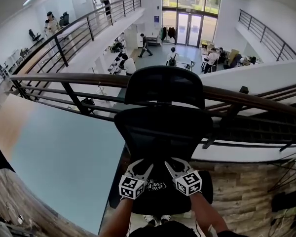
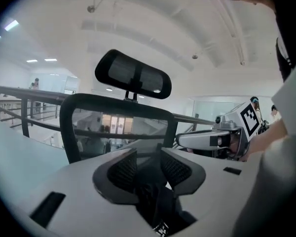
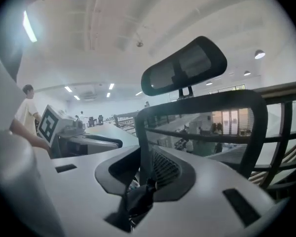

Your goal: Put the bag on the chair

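Observation:
A black mesh office chair [image 1: 163, 127] with a headrest [image 1: 164, 85] faces me, its back against a railing. My two grippers are side by side over its seat, the left gripper [image 1: 142, 166] and the right gripper [image 1: 176, 163] both pointing at the backrest. Between them hangs a black bag [image 1: 157, 186] with a small white print. In the left gripper view the left gripper [image 2: 148, 154] is shut on black bag fabric [image 2: 155, 206]. In the right gripper view the right gripper [image 3: 147, 154] pinches a dark fold of the bag [image 3: 135, 201]. Most of the bag is hidden below the grippers.
A dark metal railing [image 1: 64, 78] runs right behind the chair, with a drop to a lower floor where people sit at desks. The wood-plank floor [image 1: 241, 191] lies to the right, with dark cables [image 1: 286, 201] at its far right. A pale blue panel [image 1: 59, 157] is at the left.

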The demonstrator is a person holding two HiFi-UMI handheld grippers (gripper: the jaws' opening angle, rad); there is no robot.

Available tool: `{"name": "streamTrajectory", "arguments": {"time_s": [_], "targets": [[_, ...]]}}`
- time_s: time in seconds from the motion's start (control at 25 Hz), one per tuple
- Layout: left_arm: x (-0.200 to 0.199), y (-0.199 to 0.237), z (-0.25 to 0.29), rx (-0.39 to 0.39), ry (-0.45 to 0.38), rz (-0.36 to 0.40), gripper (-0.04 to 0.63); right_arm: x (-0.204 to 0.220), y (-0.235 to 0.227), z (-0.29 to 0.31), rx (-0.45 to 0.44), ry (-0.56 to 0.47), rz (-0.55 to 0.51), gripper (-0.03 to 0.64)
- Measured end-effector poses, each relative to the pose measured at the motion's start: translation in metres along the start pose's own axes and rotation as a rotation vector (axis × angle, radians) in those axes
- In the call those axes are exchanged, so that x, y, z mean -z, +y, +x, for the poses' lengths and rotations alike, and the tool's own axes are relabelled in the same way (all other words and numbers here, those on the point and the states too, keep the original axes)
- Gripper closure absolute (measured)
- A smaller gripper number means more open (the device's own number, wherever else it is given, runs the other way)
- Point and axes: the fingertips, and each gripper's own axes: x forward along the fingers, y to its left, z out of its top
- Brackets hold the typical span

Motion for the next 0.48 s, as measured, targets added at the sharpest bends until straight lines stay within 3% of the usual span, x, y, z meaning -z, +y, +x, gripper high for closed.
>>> {"name": "streamTrajectory", "arguments": {"time_s": [0.28,0.48], "targets": [[-0.041,-0.012,-0.014,-0.028,-0.053,0.049,0.573,-0.06,0.016,-0.02,0.047,-0.139,-0.061,0.584],[-0.058,-0.029,-0.021,-0.002,-0.087,0.068,0.584,-0.083,0.029,-0.035,0.054,-0.189,-0.1,0.595]]}}
